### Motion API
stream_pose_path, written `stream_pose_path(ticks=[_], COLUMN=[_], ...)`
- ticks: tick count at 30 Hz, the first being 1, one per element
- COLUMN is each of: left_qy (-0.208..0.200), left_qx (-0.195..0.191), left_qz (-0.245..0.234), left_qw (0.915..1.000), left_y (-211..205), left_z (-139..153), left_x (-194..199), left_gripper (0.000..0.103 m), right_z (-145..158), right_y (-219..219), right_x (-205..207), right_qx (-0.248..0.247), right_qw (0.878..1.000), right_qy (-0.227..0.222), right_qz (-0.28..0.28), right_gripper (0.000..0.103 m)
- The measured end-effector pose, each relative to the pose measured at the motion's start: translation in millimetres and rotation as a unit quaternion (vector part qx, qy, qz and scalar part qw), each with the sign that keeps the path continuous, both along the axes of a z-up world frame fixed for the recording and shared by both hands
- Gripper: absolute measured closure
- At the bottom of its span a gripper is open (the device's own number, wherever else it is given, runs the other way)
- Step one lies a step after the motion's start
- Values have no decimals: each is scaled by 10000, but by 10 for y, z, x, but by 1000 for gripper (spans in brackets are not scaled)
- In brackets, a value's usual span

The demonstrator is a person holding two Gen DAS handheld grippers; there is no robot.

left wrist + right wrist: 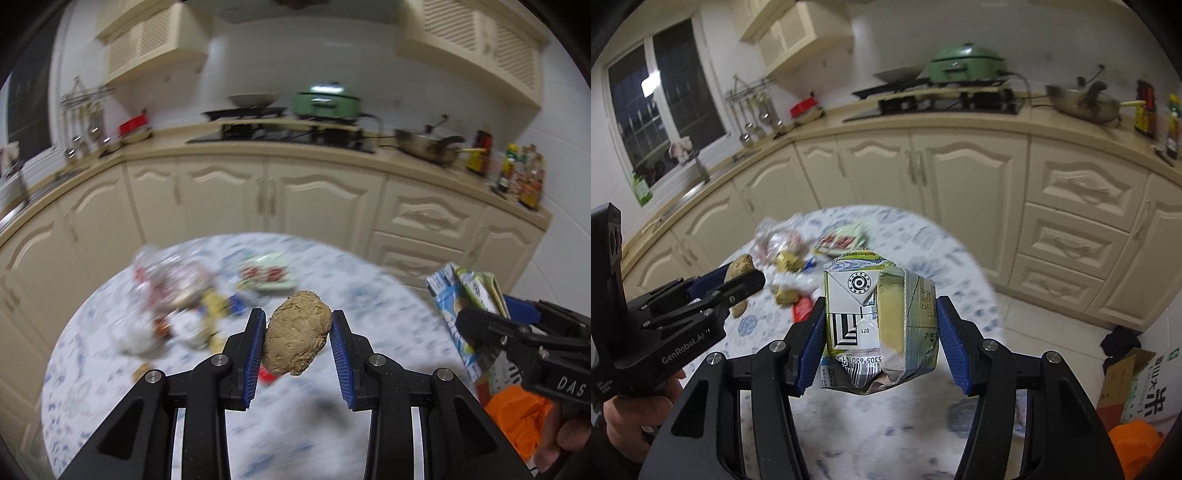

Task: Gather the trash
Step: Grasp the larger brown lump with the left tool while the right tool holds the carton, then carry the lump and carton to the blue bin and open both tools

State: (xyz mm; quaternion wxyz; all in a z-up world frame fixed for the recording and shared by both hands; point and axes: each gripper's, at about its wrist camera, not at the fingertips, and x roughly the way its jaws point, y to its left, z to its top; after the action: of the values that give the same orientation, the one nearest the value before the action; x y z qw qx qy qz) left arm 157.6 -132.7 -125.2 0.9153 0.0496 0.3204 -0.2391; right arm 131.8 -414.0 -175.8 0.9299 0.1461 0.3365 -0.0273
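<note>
Over the round table with its blue-and-white patterned cloth, both grippers are loaded and held clear of the surface. On the left, the left gripper is closed on a brown, lumpy, potato-like lump, pinched between the blue pads at its widest part. Beyond it, the remaining trash pile of crumpled wrappers lies on the far left part of the table, with a flat green-and-red packet just beside it to the right; motion blur hides the details. On the right, the right gripper is clamped on a crushed drink carton, the jaws pressing its two creased sides. Low at the far right something orange shows beside a cardboard box on the floor; whether it is the trash bag I cannot tell.

Judging from this, the step in hand is carrying both pieces to a bin. To do it well, keep both grips firm and level, since the rounded lump could roll out of its narrow pinch. Bring each piece squarely over the opening before releasing, one at a time.
</note>
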Motion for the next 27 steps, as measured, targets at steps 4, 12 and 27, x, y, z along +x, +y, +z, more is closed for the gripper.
stream_pose_path(ticks=[4,12,27], left_qy=[-52,26,969], left_qx=[-74,-149,434], left_qz=[-470,-1293,-2353], left_qw=[9989,9915,9661], left_y=[-422,-1234,-2946], left_z=[104,169,-404], left_x=[-53,-73,474], left_gripper=[72,72,72], right_z=[145,284,-461], right_y=[-426,-1269,-2398], right_x=[-253,-819,-1224], right_qx=[-69,-248,408], right_qw=[9985,9864,9657], right_qy=[-150,-225,426], right_qz=[-523,-1607,-2529], right_gripper=[45,45,45])
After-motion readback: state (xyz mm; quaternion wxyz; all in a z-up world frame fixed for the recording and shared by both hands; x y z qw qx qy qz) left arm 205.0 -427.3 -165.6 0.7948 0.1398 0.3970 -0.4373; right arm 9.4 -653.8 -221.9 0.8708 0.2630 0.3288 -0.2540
